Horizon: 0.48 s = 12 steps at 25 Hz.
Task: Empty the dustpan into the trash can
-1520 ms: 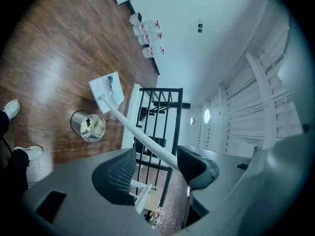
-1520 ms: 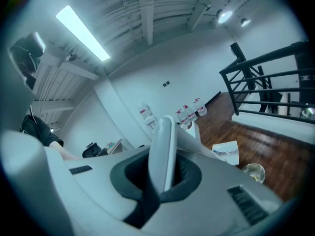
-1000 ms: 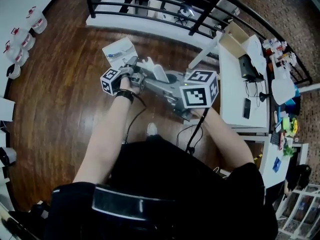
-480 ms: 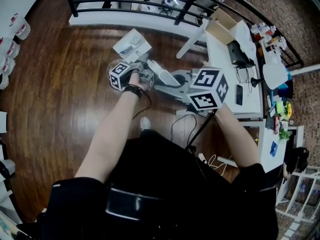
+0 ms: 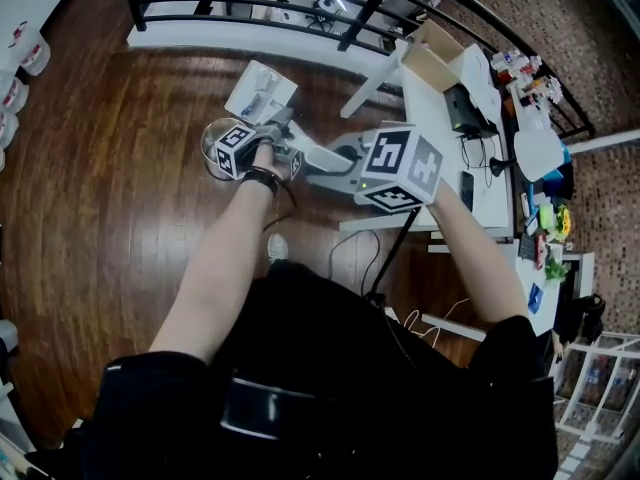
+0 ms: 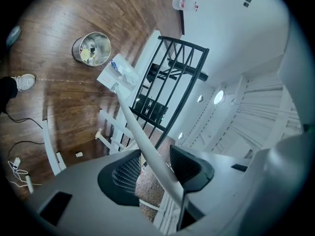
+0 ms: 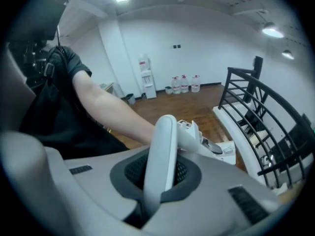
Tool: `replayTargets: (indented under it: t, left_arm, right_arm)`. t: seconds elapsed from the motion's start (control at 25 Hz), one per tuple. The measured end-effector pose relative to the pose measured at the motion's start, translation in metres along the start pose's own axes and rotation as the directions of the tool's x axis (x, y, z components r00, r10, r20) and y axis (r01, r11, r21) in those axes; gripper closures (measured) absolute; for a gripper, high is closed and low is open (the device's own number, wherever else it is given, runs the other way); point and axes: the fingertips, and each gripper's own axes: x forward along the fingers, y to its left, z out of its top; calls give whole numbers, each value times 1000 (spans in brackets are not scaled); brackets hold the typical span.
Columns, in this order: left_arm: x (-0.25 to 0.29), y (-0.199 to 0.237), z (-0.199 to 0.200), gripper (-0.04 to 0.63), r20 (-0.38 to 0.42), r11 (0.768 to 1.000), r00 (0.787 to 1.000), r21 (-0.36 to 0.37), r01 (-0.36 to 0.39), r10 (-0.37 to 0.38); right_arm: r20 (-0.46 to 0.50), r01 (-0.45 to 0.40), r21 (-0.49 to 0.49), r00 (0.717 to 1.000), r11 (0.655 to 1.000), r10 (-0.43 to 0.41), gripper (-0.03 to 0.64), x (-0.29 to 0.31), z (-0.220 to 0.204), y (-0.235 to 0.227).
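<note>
Dustpan [image 6: 118, 75] is hanging just beside the metal trash can [image 6: 91, 48]. Its long handle [image 6: 142, 136] is running back between the jaws of the left gripper [image 6: 155, 168], which have just been closing but aren't pinching it. Right gripper [image 7: 158, 173] is clamping tight on the handle's top end.

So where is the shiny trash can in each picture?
Head view: the trash can stands left of centre on the wood floor, below the dustpan.
Left gripper view: the trash can is at the upper left, beside the dustpan.
Right gripper view: it is not in it.
Shared landmark: the black railing.
</note>
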Motion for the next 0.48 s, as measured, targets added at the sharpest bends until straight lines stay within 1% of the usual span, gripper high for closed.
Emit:
replayTargets:
  t: [0.08, 0.12, 0.32, 0.48]
  left_arm:
    - [0, 3, 17, 424, 77, 1000, 997, -22, 10, -8]
    - [-1, 4, 21, 425, 90, 1000, 996, -25, 11, -8]
    - [-12, 3, 29, 427, 98, 999, 995, -28, 28, -25]
    - [-16, 5, 34, 428, 113, 998, 993, -45, 50, -45]
  right_arm:
    - [-79, -18, -77, 997, 997, 12, 597, 5, -5, 5]
    - [-114, -31, -110, 993, 993, 18, 597, 7, -7, 7]
    - [-253, -95, -226, 967, 970, 35, 598, 17, -11, 16]
    - [-338, -129, -298, 941, 946, 22, 598, 23, -13, 15]
